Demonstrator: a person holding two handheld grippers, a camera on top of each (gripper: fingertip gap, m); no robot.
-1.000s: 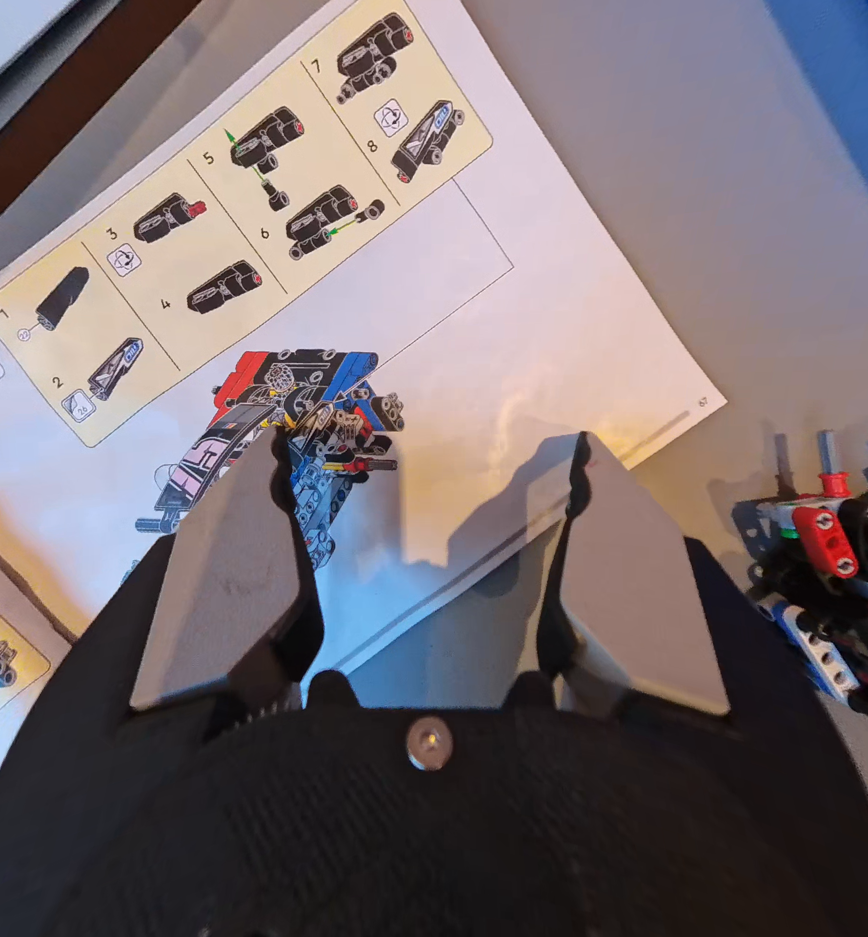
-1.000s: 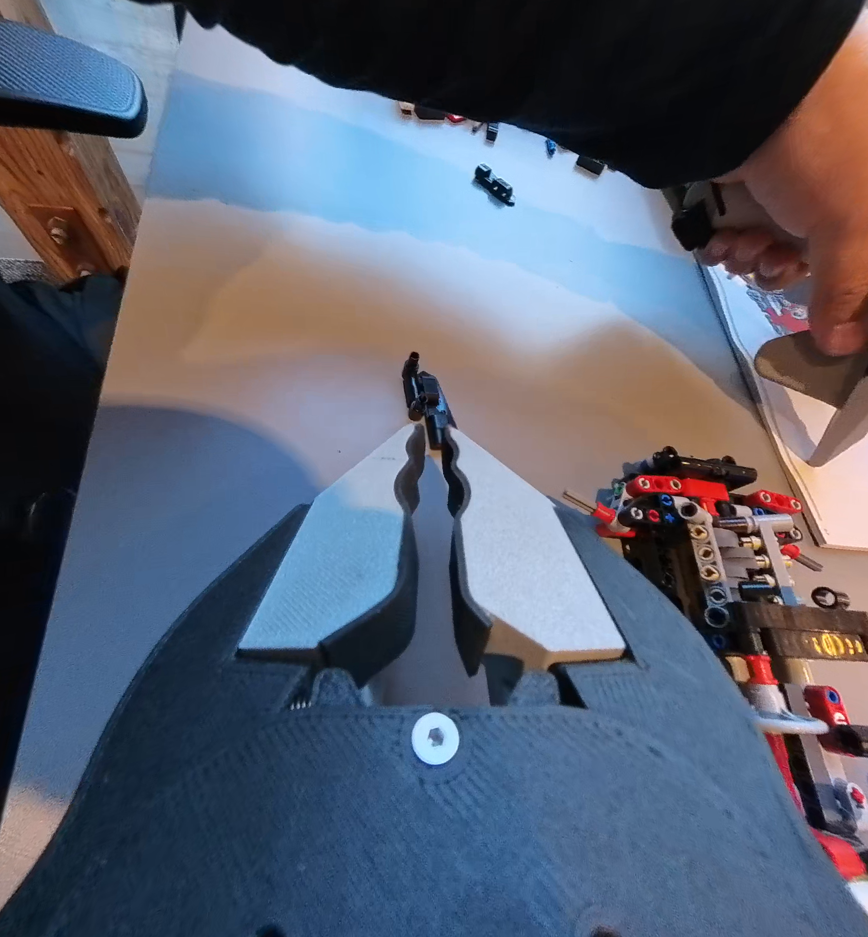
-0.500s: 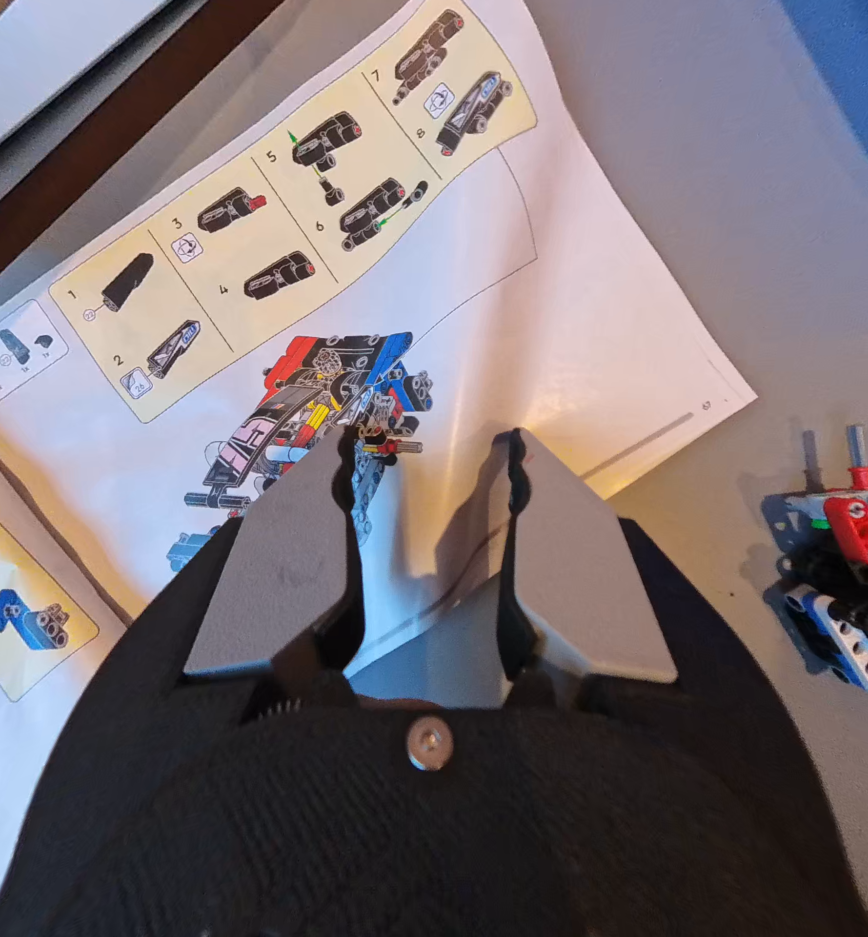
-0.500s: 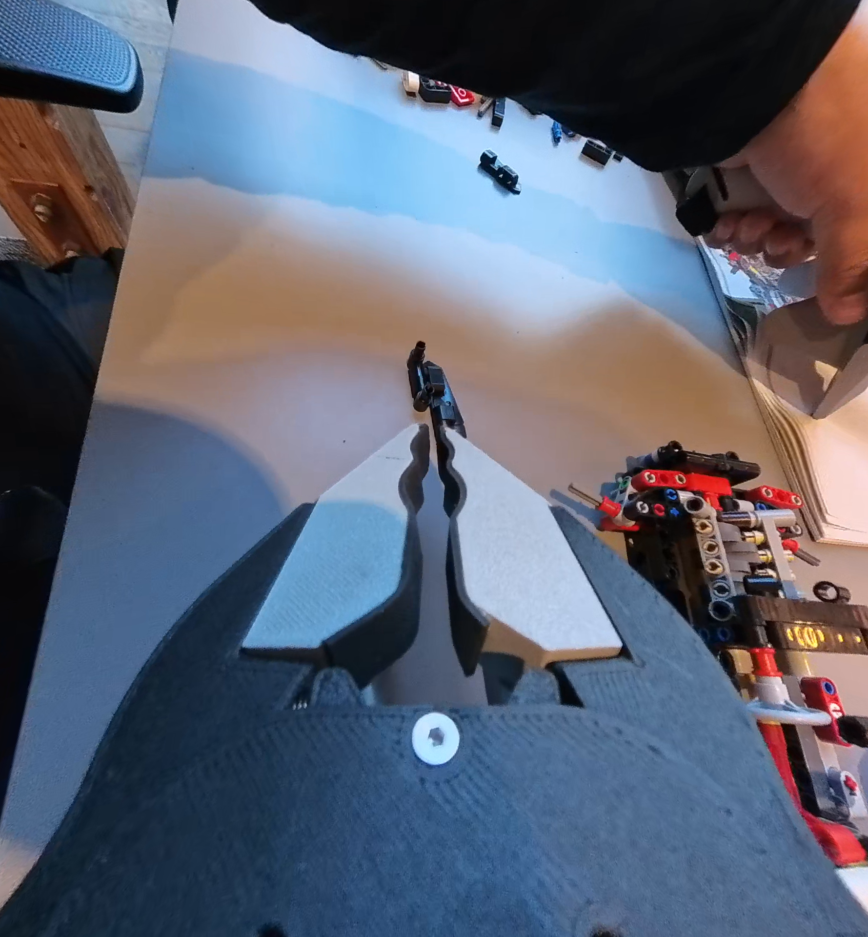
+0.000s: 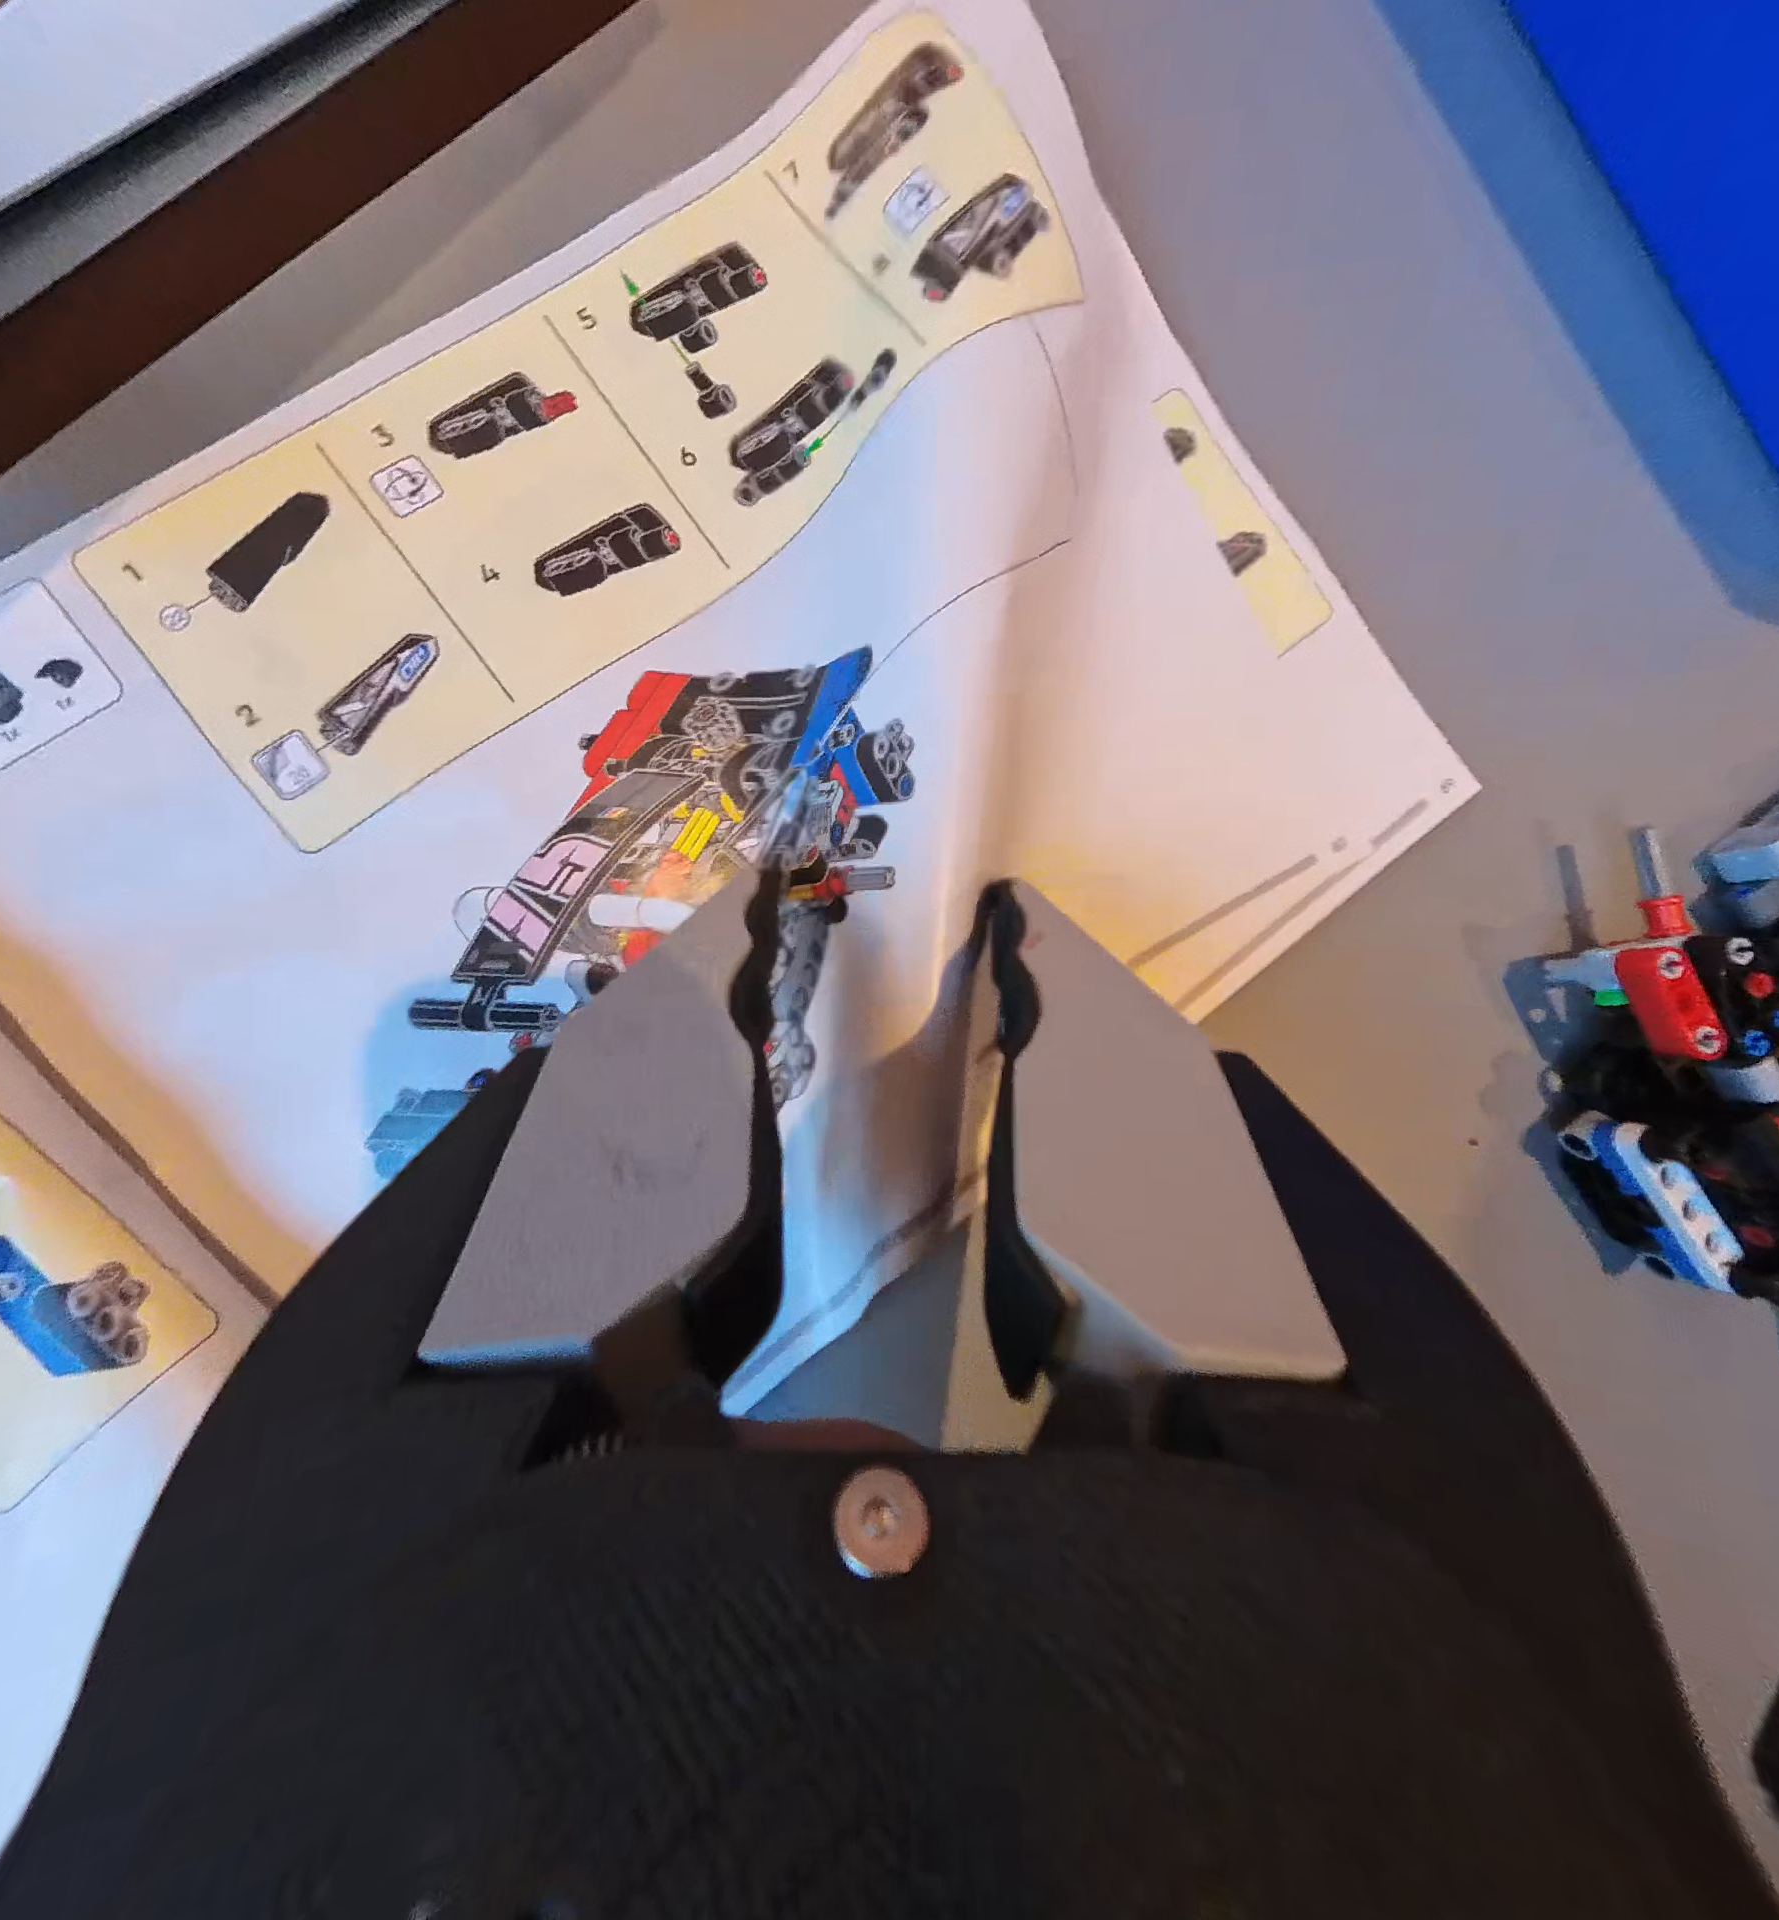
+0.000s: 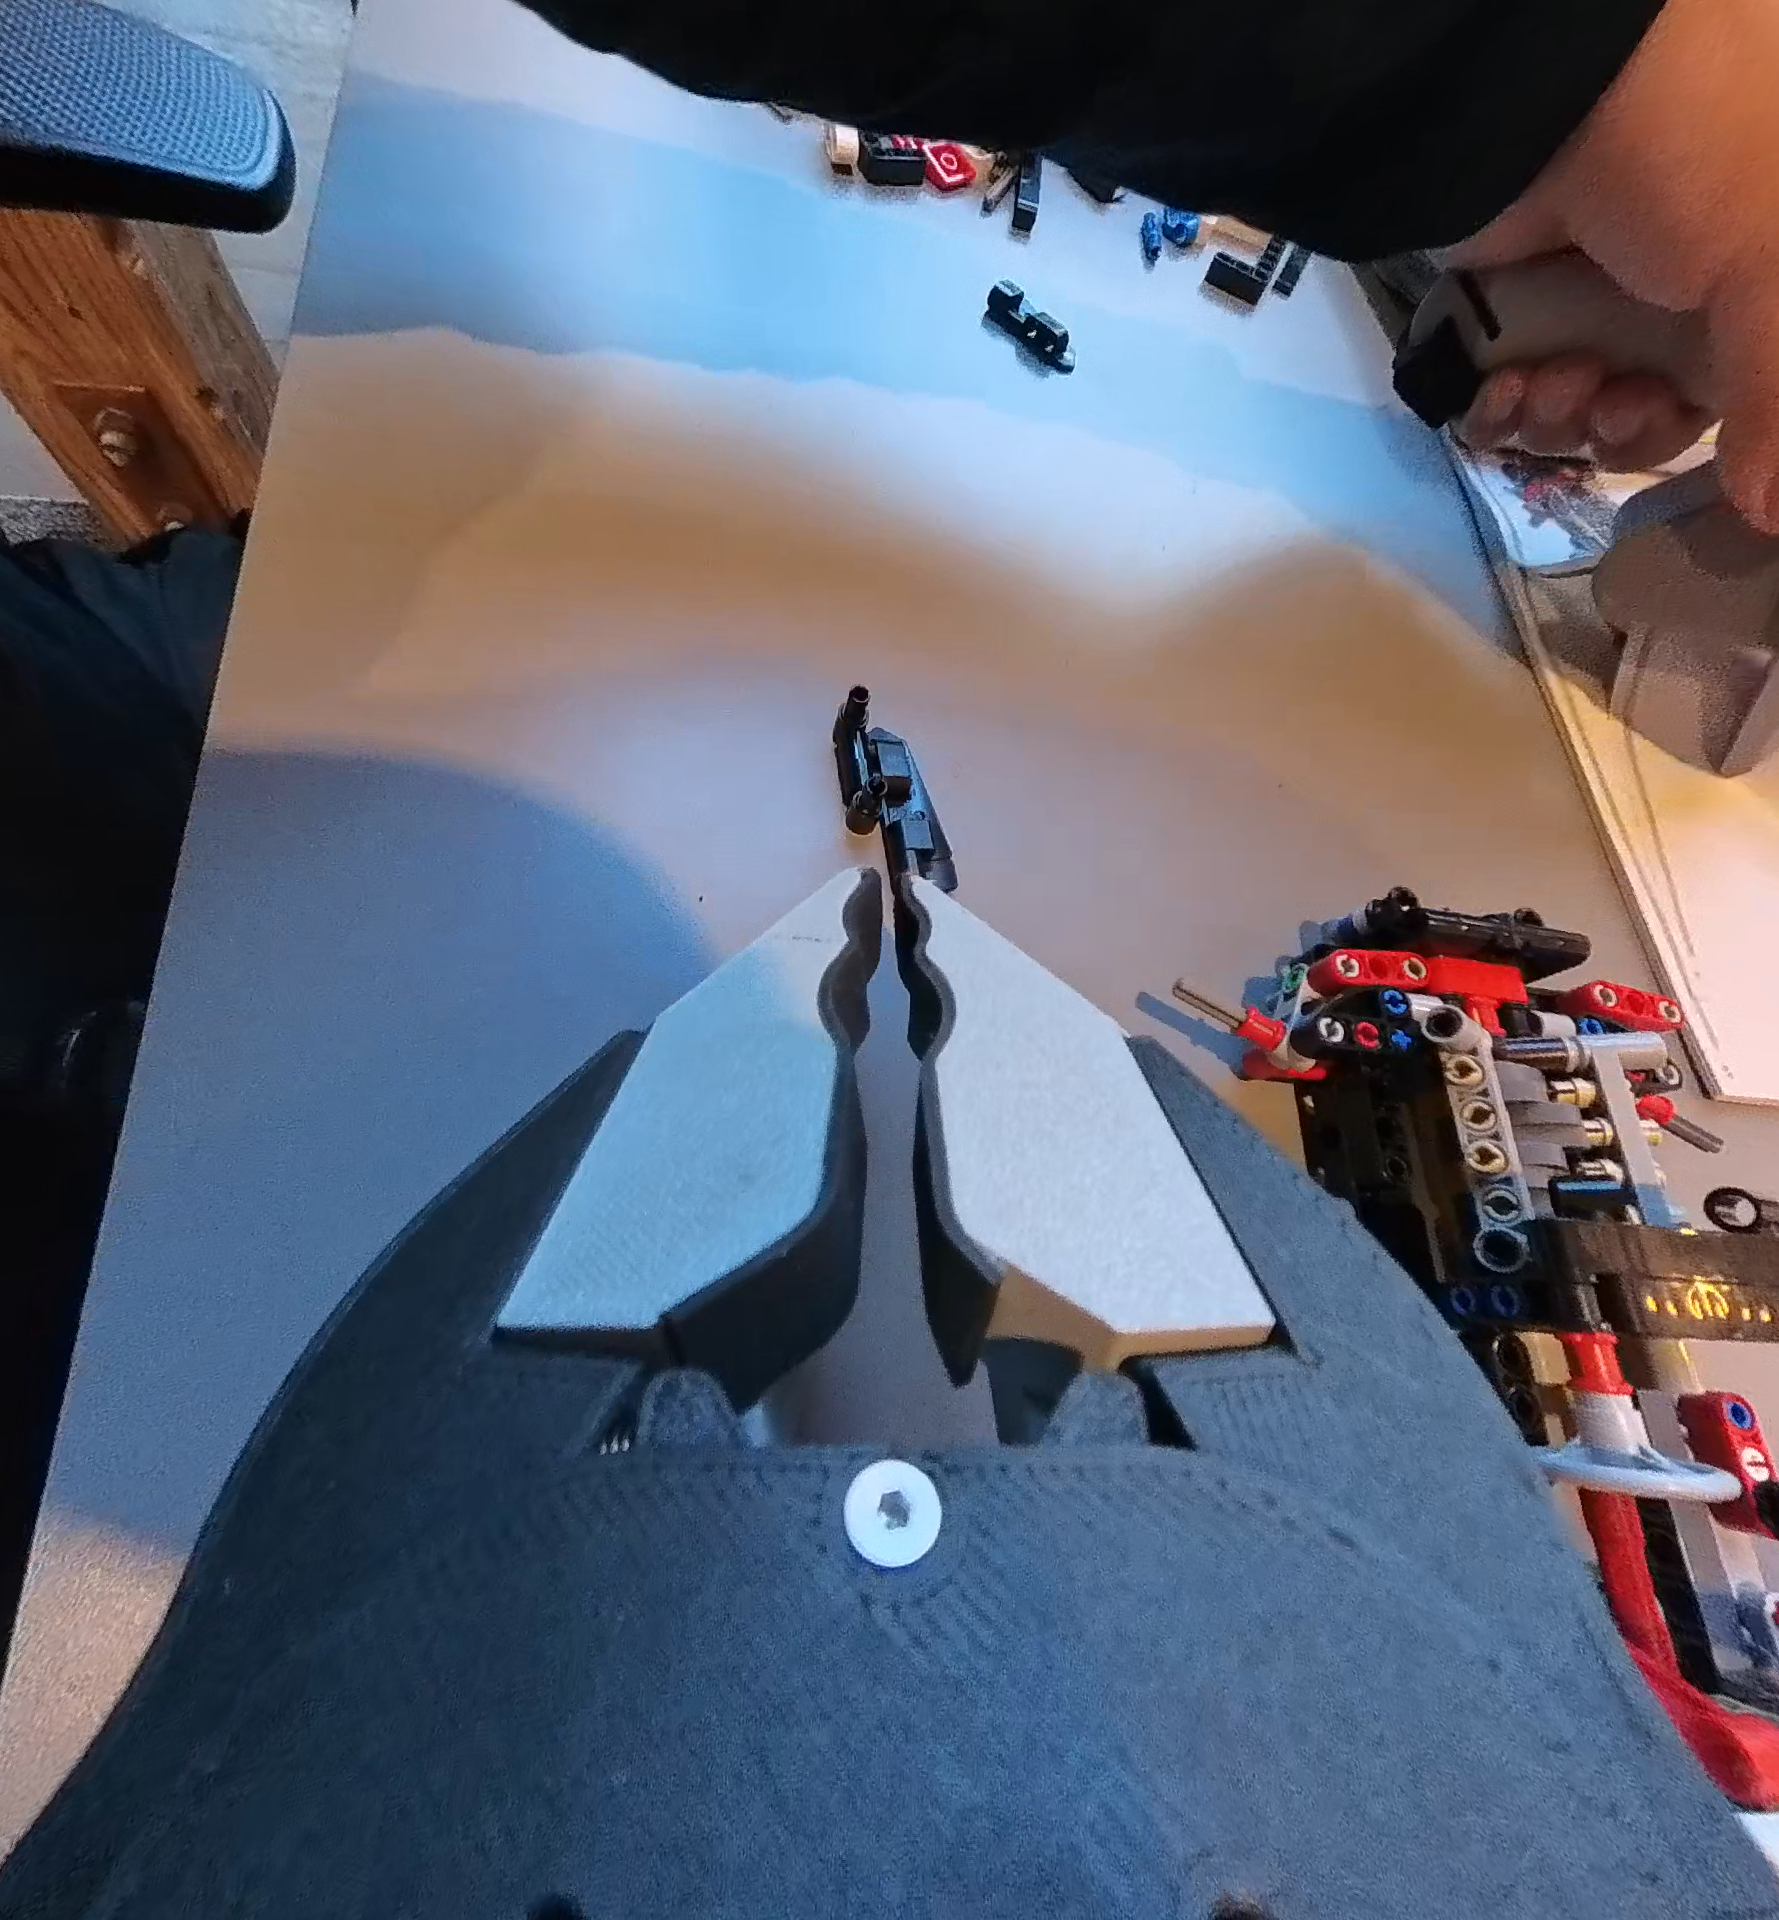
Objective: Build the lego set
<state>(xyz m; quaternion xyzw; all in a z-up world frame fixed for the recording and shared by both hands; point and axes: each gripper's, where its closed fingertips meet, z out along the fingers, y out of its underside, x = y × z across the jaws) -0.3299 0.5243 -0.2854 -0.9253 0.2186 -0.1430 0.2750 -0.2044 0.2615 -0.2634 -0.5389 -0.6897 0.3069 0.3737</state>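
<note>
My left gripper (image 5: 880,899) is open with a narrowed gap, hovering over the open instruction booklet (image 5: 1124,665), astride its near edge. The right-hand page is curling upward and a strip of the page beneath shows. My right gripper (image 6: 890,883) is shut on a small black lego part (image 6: 890,774) that sticks out past its tips, above the table. The partly built red, black, grey and blue lego model (image 6: 1467,1091) stands right of the right gripper; it also shows at the right of the left wrist view (image 5: 1716,1081).
A hand holds the left gripper (image 6: 1716,644) over the booklet at the right of the right wrist view. Loose black, red and blue pieces (image 6: 1030,332) lie at the far table edge. A chair armrest (image 6: 95,114) is at left. A blue surface (image 5: 1695,208) lies beyond the booklet. My right fingertips sit around 30 cm from my left ones.
My left gripper's fingers have narrowed from wide open, and the booklet's right page has begun to curl up. The right gripper keeps hold of the black part and has shifted little.
</note>
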